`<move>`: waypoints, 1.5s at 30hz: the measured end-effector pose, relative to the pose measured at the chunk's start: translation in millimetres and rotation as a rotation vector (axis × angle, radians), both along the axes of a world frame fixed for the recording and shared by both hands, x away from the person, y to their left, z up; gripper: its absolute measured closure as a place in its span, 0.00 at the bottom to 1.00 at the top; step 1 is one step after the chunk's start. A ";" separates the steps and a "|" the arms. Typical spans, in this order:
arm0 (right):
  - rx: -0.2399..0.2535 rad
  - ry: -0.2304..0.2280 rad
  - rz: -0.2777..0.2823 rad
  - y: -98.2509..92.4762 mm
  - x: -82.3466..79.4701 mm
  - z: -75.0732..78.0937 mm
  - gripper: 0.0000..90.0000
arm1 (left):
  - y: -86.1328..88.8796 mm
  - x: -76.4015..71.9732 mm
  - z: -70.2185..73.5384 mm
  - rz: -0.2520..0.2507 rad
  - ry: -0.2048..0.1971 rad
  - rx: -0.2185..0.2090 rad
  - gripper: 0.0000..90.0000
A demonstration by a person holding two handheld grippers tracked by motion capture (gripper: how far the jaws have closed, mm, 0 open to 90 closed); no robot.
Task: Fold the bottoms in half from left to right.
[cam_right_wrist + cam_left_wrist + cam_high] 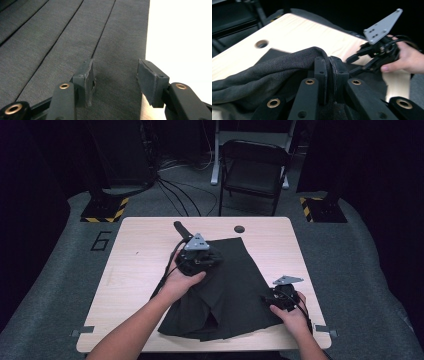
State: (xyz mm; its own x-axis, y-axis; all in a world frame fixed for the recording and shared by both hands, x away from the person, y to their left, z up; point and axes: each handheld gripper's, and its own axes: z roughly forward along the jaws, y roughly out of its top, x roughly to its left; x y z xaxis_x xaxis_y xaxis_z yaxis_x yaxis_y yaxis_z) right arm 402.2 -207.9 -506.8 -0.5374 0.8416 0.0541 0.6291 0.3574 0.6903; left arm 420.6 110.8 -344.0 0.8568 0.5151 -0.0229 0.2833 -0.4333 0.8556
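your left claw (331, 72) pinches a lifted fold of the dark grey pleated cloth skirt (227, 285), which lies mid-right on the light wooden table (135, 270). your right claw (115, 82) is spread, empty, over the skirt's right edge.

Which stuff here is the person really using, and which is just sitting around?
In use:
- dark pleated skirt
- left tool, pinching a fold of it
- right tool, open over its edge

Just lying about:
- folding chair
- floor cables
- table's round hole
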 end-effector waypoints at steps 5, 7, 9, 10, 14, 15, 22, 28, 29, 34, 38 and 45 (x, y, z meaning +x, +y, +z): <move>0.027 -0.023 -0.022 -4.6 -4.5 3.7 0.52 | -36.7 -1.0 -9.7 -0.081 0.016 0.006 0.93; 0.031 -0.042 -0.030 -7.1 -6.9 4.7 0.52 | -45.5 -1.1 -15.0 -0.099 0.023 0.013 0.93; 0.037 -0.042 -0.038 -10.5 -9.2 5.9 0.52 | -61.9 -0.1 -28.1 -0.127 0.043 0.017 0.93; 0.044 -0.042 -0.044 -11.6 -10.1 6.0 0.52 | -67.0 0.8 -33.1 -0.135 0.055 0.016 0.93; 0.070 -0.052 -0.073 -18.2 -12.2 7.0 0.52 | -85.2 6.5 -54.4 -0.144 0.091 0.032 0.93; 0.078 -0.057 -0.078 -19.3 -12.6 7.2 0.52 | -88.8 8.0 -59.5 -0.142 0.100 0.039 0.93; 0.085 -0.052 -0.081 -20.5 -14.5 7.4 0.52 | -102.2 11.6 -77.1 -0.150 0.135 0.049 0.93; 0.082 -0.061 -0.078 -18.4 -15.0 7.7 0.52 | -106.0 14.1 -78.2 -0.142 0.147 0.027 0.93; 0.079 -0.061 -0.073 -19.0 -15.0 8.3 0.52 | -106.8 14.7 -78.3 -0.142 0.144 0.031 0.93; 0.092 -0.065 -0.085 -21.4 -16.4 10.0 0.52 | -112.4 15.0 -82.3 -0.143 0.150 0.034 0.93; 0.097 -0.074 -0.088 -23.5 -16.5 10.7 0.52 | -114.7 14.5 -85.6 -0.140 0.155 0.027 0.92; 0.100 -0.079 -0.094 -24.6 -18.2 12.4 0.52 | -111.9 13.0 -92.3 -0.145 0.143 0.017 0.91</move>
